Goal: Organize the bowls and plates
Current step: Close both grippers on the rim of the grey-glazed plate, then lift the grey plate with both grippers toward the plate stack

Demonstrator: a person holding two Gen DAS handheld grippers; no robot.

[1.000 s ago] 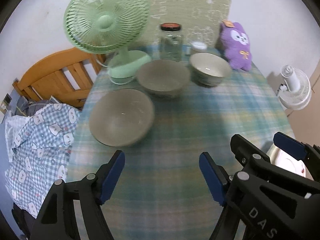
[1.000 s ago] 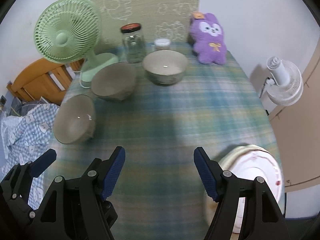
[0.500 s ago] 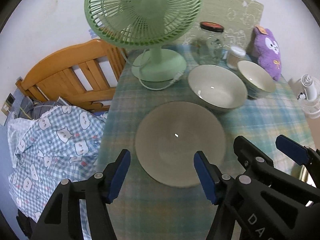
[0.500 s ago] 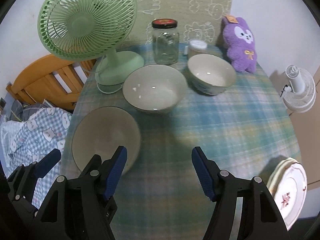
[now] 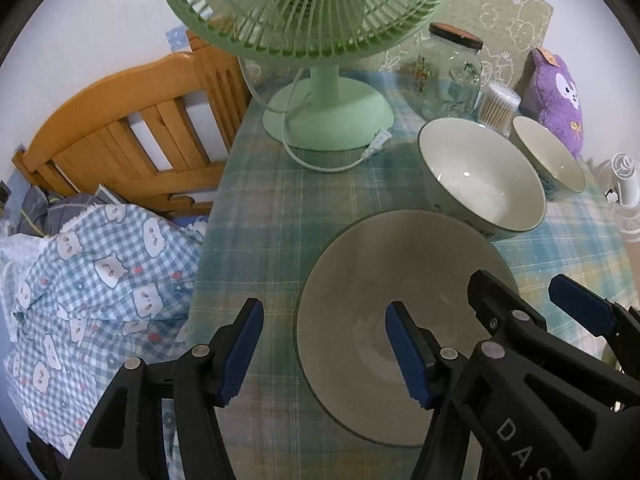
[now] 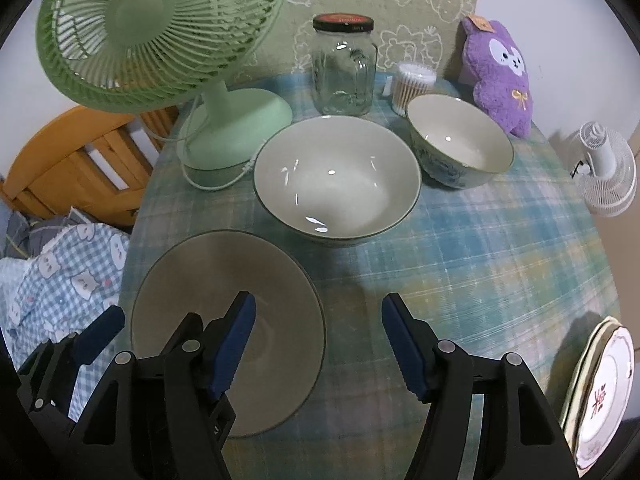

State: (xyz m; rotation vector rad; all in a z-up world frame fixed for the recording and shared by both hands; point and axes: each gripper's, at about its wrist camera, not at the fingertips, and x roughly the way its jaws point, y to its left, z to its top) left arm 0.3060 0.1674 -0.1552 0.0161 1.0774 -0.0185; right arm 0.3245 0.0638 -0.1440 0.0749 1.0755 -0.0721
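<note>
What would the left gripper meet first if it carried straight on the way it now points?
Most likely the near left rim of the grey plate. The left gripper, its jaws closing with nothing gripped, straddles that rim, one finger over the plate, the other over the tablecloth. Height above it is unclear.

Table under a blue-green plaid cloth (image 6: 480,248), bearing a grey plate (image 6: 228,312), large bowl (image 6: 336,180), smaller patterned bowl (image 6: 460,148), green fan (image 6: 236,132), glass jar (image 6: 344,68), cotton-swab tub (image 6: 412,84), purple plush (image 6: 500,76), stacked plates (image 6: 600,392) at right edge
</note>
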